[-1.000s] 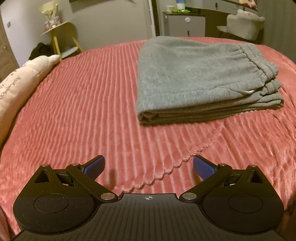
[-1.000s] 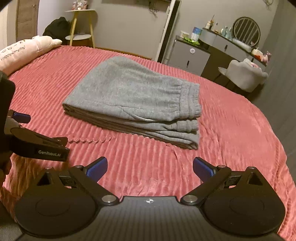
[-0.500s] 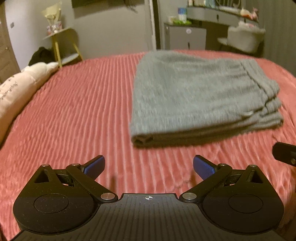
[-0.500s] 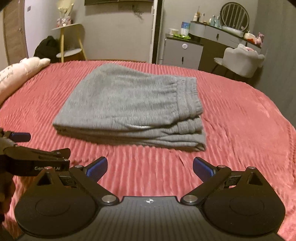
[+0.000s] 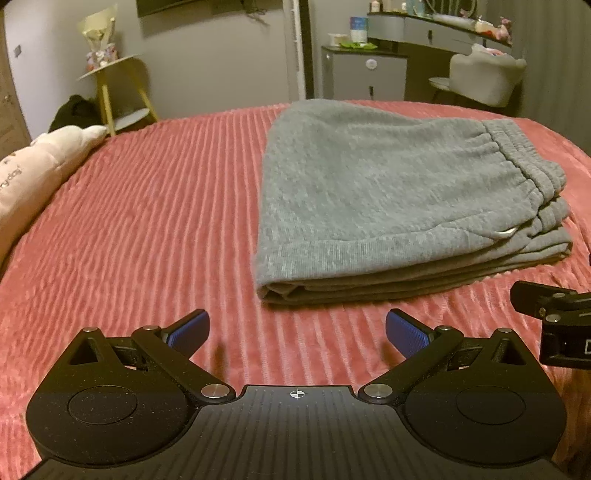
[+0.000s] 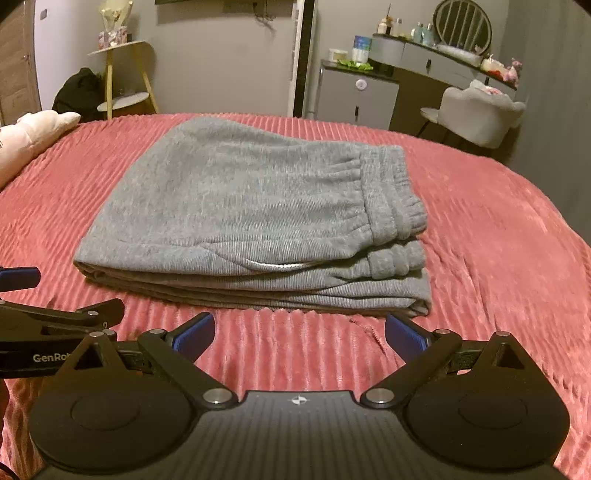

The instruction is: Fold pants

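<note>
Two black hand-held grippers, left gripper (image 5: 297, 330) and right gripper (image 6: 299, 334), are held with blue-padded jaws spread wide and empty above the ribbed pink-red bedspread (image 6: 498, 266), beyond which the folded grey fleece pants (image 6: 251, 218) are laid flat mid-bed, a pale pink pillow (image 5: 33, 173) seen far left.

- A home bedroom, lit dimly.
- A bed (image 6: 498, 258) under a ribbed pink-red blanket fills the middle and lower frame.
- A pale pillow (image 5: 33, 177) with lettering lies at the left edge.
- Upper right: a grey dressing surface (image 6: 436, 62) with a round mirror (image 6: 462, 26), bottles and a padded grey chair (image 6: 480, 114).
- Upper left: a yellow-legged side stand (image 6: 122, 77) against the grey wall, with a dark bag (image 6: 79, 94) beside it.
</note>
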A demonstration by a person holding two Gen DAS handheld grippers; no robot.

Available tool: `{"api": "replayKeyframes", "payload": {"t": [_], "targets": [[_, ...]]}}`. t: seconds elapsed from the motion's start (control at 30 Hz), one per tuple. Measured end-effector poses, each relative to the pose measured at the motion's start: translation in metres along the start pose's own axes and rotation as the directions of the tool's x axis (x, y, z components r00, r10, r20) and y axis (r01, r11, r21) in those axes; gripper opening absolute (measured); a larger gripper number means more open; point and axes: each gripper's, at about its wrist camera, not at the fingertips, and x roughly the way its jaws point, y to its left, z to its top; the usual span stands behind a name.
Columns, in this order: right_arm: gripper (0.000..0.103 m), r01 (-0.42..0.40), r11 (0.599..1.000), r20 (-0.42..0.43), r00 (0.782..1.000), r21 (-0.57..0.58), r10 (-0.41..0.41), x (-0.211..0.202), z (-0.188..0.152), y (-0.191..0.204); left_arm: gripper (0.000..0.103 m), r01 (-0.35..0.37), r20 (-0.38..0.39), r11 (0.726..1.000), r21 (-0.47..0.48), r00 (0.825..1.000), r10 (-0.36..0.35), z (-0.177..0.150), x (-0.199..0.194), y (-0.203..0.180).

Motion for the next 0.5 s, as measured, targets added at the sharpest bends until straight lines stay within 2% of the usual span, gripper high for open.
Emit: {"api": "replayKeyframes", "payload": {"t": [0.23,0.5], "targets": [[0.099,-0.002,0.999,-0.001,1.000,0.040,0.002,0.0001,0.0000,-0.0053,0.103,0.008,-0.015,1.000,-0.001,1.000,-0.008,-0.0017,0.0013,-0.0011],[0.099,0.004,1.000,0.007,1.000,0.018,-0.004,-0.0016,-0.0009,-0.0015,0.103,0.014,-0.010,1.000,-0.005,1.000,-0.014,-0.0034,-0.0015,-0.0021]]}}
